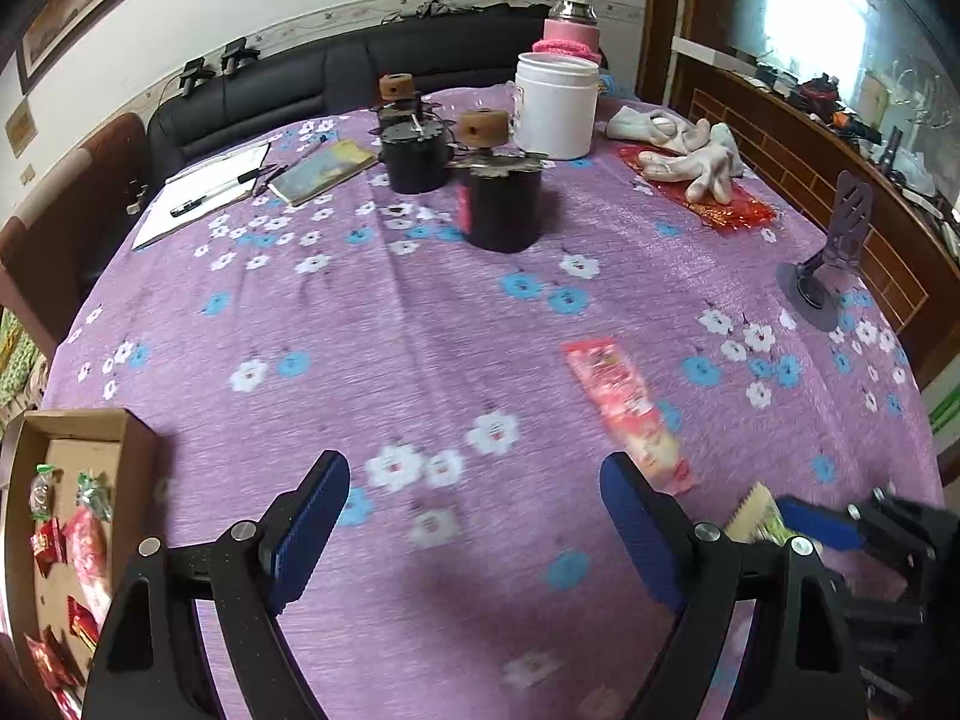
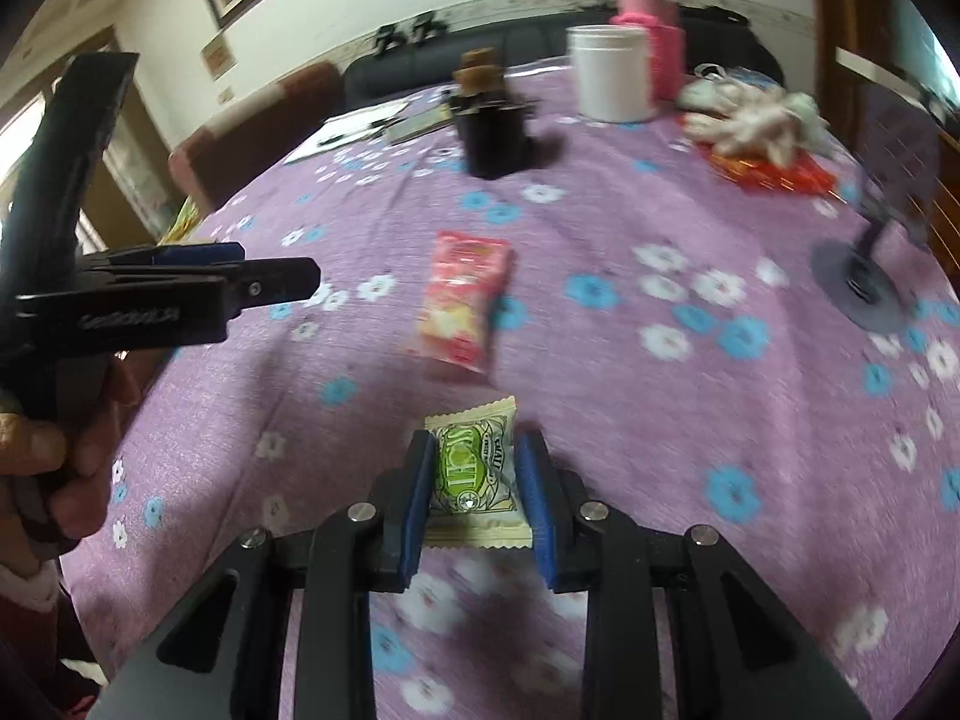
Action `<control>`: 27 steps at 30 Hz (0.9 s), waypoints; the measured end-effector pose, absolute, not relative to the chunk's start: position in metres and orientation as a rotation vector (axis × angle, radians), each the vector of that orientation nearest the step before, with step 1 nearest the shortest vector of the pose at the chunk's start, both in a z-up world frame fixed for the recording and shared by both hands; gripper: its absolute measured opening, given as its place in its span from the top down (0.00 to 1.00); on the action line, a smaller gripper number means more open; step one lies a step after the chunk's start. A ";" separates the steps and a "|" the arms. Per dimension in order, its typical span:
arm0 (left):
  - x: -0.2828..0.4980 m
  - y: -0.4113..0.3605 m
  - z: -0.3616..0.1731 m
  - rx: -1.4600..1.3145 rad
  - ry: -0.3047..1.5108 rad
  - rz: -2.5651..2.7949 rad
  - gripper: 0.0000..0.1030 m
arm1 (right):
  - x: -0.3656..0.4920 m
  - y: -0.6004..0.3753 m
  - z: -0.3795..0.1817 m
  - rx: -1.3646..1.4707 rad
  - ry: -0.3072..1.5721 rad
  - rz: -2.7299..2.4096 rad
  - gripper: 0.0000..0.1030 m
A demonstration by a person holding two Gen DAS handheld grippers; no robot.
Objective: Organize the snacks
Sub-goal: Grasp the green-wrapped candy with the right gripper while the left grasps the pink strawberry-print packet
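Note:
My right gripper (image 2: 477,441) is shut on a cream and green snack packet (image 2: 474,474), its blue pads pressing both sides just above the purple flowered cloth. In the left wrist view the same gripper (image 1: 804,525) and packet (image 1: 753,516) show at the lower right. A pink snack packet (image 1: 630,414) (image 2: 465,300) lies flat on the cloth, close beyond the left gripper's right finger. My left gripper (image 1: 474,468) (image 2: 264,270) stands open wide with only cloth between its fingers. A cardboard box (image 1: 90,429) at the left table edge holds several red, pink and green snacks.
Two black canisters with cork tops (image 1: 501,204) (image 1: 414,150), a white jar (image 1: 555,105) and a pink bottle (image 1: 570,24) stand at the back. White gloves (image 1: 690,156) lie on a red packet. A purple stand (image 1: 834,252) is at the right, a notebook with pens (image 1: 210,192) at the left.

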State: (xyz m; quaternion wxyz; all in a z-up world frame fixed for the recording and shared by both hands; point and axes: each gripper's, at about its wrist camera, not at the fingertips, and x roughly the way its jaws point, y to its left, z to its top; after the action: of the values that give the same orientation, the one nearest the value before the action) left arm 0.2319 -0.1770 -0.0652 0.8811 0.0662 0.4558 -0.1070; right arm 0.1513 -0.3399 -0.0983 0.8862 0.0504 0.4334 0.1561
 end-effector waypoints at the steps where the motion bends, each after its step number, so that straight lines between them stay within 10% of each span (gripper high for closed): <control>1: 0.234 -0.184 -0.067 0.139 0.954 -0.197 0.14 | 0.148 -0.347 -0.098 0.121 0.899 0.314 0.73; 27: 0.253 -0.245 -0.107 0.135 0.978 0.021 0.06 | 0.127 -0.394 -0.090 0.217 0.842 0.283 0.73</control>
State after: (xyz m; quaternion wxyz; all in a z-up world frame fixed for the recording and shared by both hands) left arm 0.2527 -0.2453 -0.1069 0.8805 0.0649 0.4694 0.0103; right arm 0.1271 -0.3942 -0.0900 0.8972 0.1048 0.4067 0.1364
